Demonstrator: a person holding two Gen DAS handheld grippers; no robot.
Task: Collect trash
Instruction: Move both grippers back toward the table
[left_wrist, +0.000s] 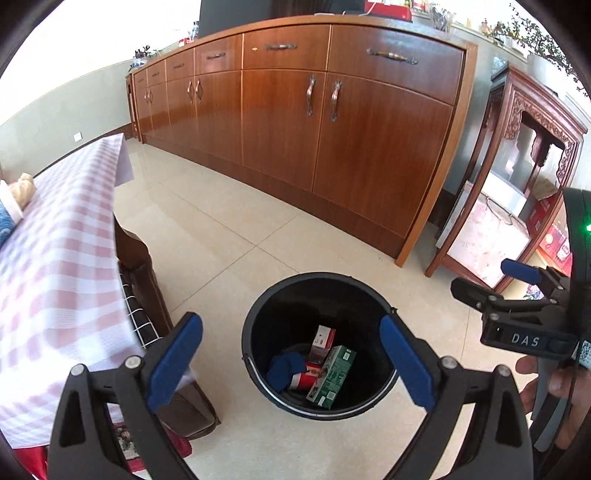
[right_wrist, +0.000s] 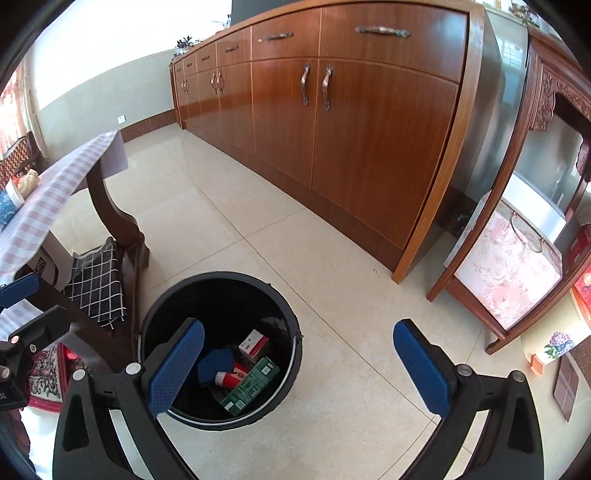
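A black round trash bin (left_wrist: 258, 314) stands on the tiled floor; it also shows in the right wrist view (right_wrist: 221, 291). Inside lie a green carton (left_wrist: 332, 376) (right_wrist: 251, 384), a small white and red box (left_wrist: 323, 338) (right_wrist: 253, 345), a red can (left_wrist: 304, 380) (right_wrist: 232, 378) and a blue item (left_wrist: 282, 369) (right_wrist: 214, 365). My left gripper (left_wrist: 291, 362) is open and empty above the bin. My right gripper (right_wrist: 299, 365) is open and empty over the bin's right rim; it also shows at the right edge of the left wrist view (left_wrist: 498, 284).
A table with a pink checked cloth (left_wrist: 59, 258) (right_wrist: 48, 199) stands left of the bin, with a chair and checked cushion (right_wrist: 96, 288) beneath. A long wooden cabinet (left_wrist: 314, 122) (right_wrist: 332, 129) runs along the back. A carved wooden stand (left_wrist: 517, 184) (right_wrist: 535, 221) holding boxes is at right.
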